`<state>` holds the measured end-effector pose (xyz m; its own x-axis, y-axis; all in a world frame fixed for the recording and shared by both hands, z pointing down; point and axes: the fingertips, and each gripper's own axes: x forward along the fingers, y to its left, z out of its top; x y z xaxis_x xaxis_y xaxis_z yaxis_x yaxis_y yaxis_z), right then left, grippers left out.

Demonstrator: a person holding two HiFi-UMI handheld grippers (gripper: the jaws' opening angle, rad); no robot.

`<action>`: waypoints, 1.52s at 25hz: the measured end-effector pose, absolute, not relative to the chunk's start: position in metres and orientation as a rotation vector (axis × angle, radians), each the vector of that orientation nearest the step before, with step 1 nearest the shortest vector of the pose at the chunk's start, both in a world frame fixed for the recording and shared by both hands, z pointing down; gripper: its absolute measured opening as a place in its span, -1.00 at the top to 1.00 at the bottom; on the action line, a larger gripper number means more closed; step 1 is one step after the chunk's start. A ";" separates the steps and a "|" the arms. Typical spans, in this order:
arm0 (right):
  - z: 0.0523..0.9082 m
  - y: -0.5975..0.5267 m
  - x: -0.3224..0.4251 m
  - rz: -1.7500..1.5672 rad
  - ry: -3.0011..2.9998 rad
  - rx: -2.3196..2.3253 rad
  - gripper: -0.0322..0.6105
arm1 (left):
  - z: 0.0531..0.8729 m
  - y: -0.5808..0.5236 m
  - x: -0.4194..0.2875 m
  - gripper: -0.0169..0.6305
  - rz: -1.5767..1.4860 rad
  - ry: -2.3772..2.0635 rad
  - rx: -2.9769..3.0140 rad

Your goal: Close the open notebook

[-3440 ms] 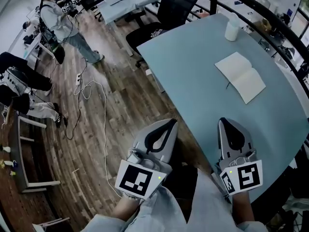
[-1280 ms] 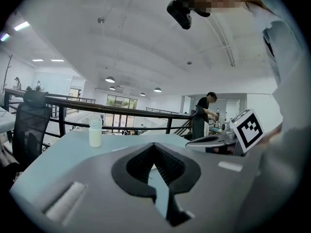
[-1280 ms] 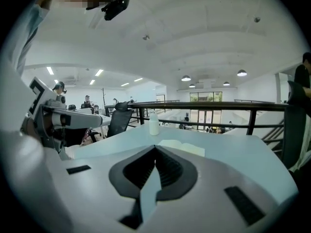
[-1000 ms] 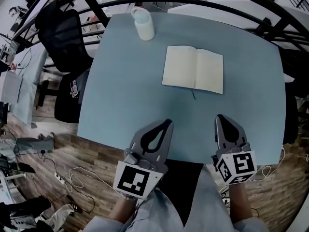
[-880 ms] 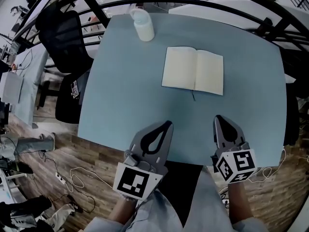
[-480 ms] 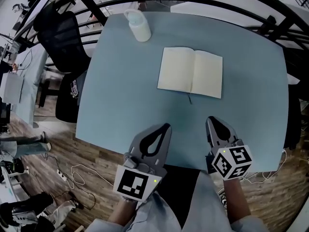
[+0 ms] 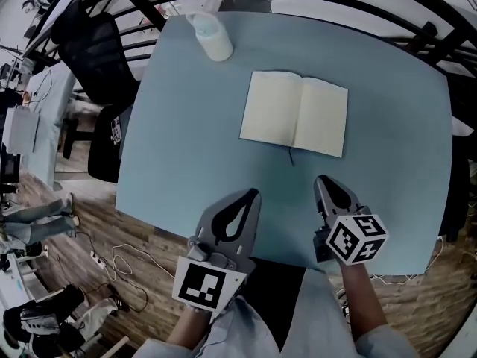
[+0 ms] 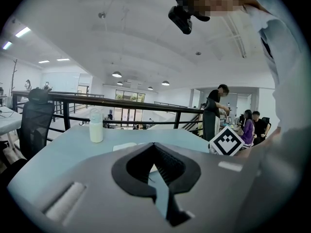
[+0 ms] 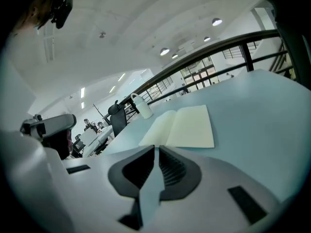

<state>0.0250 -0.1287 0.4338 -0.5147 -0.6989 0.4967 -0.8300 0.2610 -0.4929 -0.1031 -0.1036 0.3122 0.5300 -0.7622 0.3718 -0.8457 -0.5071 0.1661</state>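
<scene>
Your left hand-held gripper (image 7: 248, 197) and right hand-held gripper (image 7: 325, 182) both have their jaws pressed together on nothing, over the counter's (image 7: 179, 148) near edge. The open notebook (image 7: 294, 114) lies flat at their 12 o'clock, well apart, with a white bottle (image 7: 211, 37) at its 10 o'clock.

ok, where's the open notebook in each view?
Head view: notebook lies open, upper centre.
Left gripper view: only a pale sliver just above the jaw tips, left of centre.
Right gripper view: centre, just past the jaws.
Shared landmark: white bottle, up-left of the notebook in every view.
</scene>
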 end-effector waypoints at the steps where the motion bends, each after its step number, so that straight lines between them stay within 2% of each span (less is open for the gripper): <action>1: 0.437 -0.130 0.025 1.131 -2.345 1.433 0.89 | 0.313 -0.105 -0.102 0.93 0.364 -1.336 2.442; 6: 0.452 -0.145 0.028 1.389 -2.340 1.452 0.89 | 0.319 -0.116 -0.094 0.94 0.366 -1.359 2.416; 9: 0.459 -0.151 0.029 1.487 -2.332 1.458 0.76 | 0.321 -0.120 -0.090 0.93 0.372 -1.359 2.414; 20: 0.496 -0.165 0.028 1.928 -2.172 1.490 0.54 | 0.333 -0.130 -0.085 0.94 0.409 -1.356 2.385; 30: 0.515 -0.178 0.039 2.219 -2.025 1.583 0.44 | 0.342 -0.131 -0.079 0.94 0.446 -1.335 2.375; 38: 0.526 -0.184 0.041 2.282 -1.978 1.605 0.44 | 0.341 -0.137 -0.083 0.94 0.441 -1.357 2.370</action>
